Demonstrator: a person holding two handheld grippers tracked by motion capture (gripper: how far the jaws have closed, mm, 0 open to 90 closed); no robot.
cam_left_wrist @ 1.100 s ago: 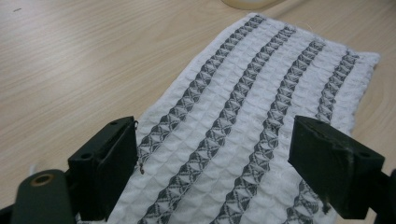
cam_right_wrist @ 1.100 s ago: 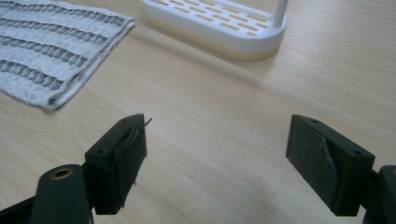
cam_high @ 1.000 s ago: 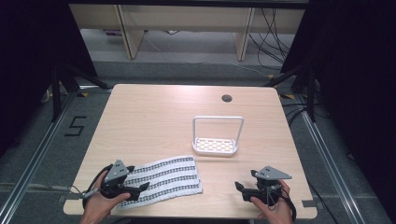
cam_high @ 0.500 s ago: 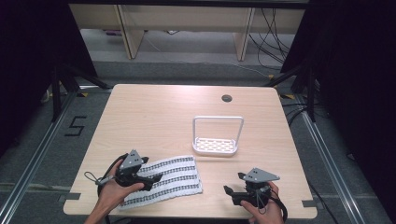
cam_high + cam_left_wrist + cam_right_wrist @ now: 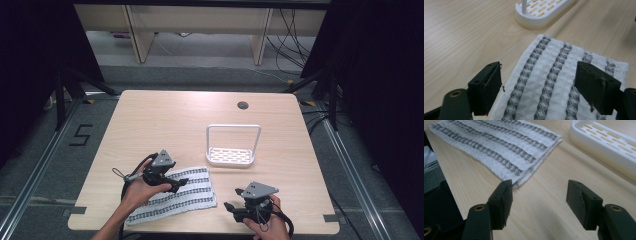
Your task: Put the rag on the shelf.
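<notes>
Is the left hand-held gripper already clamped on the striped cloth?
No: in the left gripper view the left hand-held gripper stands wide open above the striped cloth, gripping nothing.

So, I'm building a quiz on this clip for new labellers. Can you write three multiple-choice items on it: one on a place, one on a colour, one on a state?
1. Where does the white rack stand relative to the cloth?
A. on top of it
B. apart from it, farther from the person and to its right
C. under it

2. What colour are the cloth's stripes?
A. red on yellow
B. plain blue
C. dark grey on white

3. How do the jaws of the left gripper stand?
A. open, above the cloth
B. shut on the cloth
C. shut on the rack

Answers:
1 B: the high view shows bare table between rack and cloth.
2 C: both gripper views show dark patterned bands on white weave.
3 A: the left gripper view shows a wide gap with cloth lying flat below.
</notes>
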